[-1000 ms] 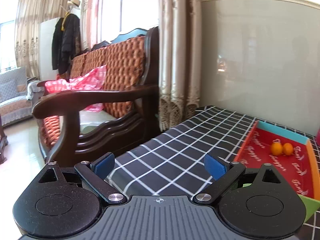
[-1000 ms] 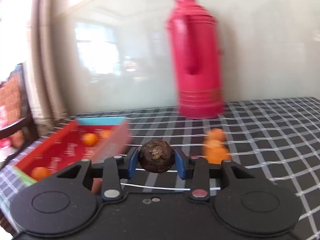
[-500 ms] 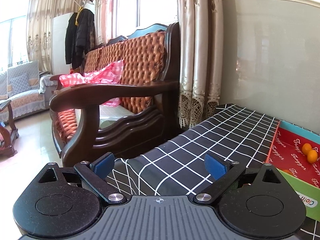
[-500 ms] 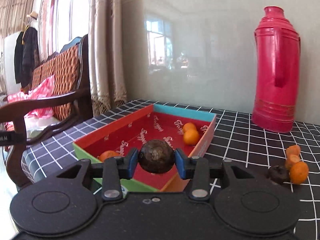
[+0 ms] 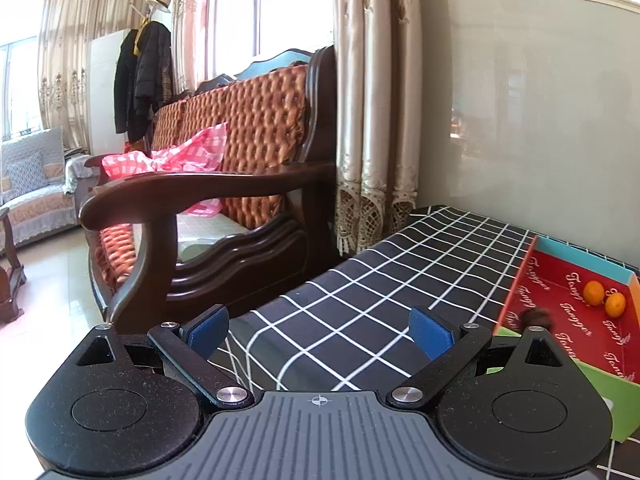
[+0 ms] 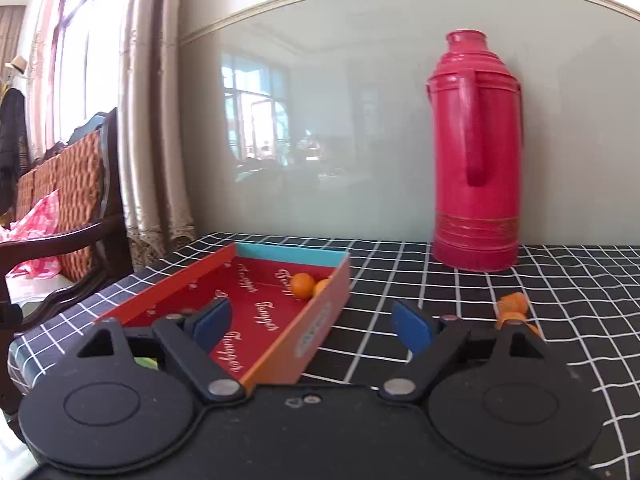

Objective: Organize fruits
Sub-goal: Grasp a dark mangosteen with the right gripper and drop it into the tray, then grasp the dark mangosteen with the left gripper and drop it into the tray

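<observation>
Blue pads (image 6: 412, 326) on the right gripper (image 6: 310, 322) stand far apart and the jaws are opening, with nothing between them; this gripper points slightly downward over the near end of a shallow cardboard tray (image 6: 316, 330) with an orange side wall, a turquoise far wall and a green near wall. Two small oranges (image 6: 302, 285) lie touching each other in the tray's far right corner, and the left wrist view shows a dark brown round fruit (image 5: 536, 317) on the red floor near the front, blurred. The floor carries a repeated cursive word that looks like "Tangger"; a small label on the orange wall is too small to read. Right of the tray, more small oranges (image 6: 514, 308) sit on the black-and-white checked tablecloth (image 6: 400, 280), partly hidden by the gripper, and a red thermos flask (image 6: 476, 152) stands upright at the wall. The left gripper (image 5: 320, 330) also has its blue pads wide apart and empty, tilted slightly down over the cloth left of the tray, facing a wooden sofa (image 5: 224, 208).
</observation>
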`<state>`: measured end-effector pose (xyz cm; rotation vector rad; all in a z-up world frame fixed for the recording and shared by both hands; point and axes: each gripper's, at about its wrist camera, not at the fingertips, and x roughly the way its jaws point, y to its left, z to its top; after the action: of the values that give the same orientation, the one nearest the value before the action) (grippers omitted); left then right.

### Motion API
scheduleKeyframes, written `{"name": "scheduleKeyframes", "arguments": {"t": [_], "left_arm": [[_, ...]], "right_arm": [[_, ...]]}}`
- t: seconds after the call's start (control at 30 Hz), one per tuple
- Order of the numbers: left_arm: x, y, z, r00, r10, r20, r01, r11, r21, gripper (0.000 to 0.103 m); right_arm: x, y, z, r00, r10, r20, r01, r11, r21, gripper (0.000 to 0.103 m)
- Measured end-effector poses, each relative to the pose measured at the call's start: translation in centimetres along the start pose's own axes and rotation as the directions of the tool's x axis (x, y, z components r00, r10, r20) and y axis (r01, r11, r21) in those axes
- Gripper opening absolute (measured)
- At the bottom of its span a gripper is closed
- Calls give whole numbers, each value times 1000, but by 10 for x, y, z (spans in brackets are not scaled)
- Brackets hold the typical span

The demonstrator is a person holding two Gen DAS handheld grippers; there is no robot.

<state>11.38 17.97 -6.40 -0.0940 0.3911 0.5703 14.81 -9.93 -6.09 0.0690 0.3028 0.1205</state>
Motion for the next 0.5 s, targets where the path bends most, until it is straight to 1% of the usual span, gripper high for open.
{"name": "scheduleKeyframes", "arguments": {"t": [0.13,0.2,0.23,0.33,0.43,0.5], "left_arm": [[-4,-11,1,1000,-14,2,14,1000,7,96],[-6,-18,1,1000,-26,4,26,1000,10,96],[-8,-22,1,999,-35,5,35,999,13,96],[-15,-38,1,997,-69,16,69,997,31,96],[-26,-59,1,992,-118,42,115,991,63,96],[-36,-75,0,984,-164,67,157,983,93,96]], "right_arm": [[-4,-13,-1,999,-36,-4,36,999,35,87],[-6,-20,0,997,-71,-8,71,997,40,92],[-8,-24,0,996,-94,-9,94,995,45,98],[-12,-38,0,989,-145,-24,146,988,57,97],[-15,-54,-4,975,-219,-47,222,973,65,97],[-14,-68,-6,955,-283,-88,289,955,71,97]]}}
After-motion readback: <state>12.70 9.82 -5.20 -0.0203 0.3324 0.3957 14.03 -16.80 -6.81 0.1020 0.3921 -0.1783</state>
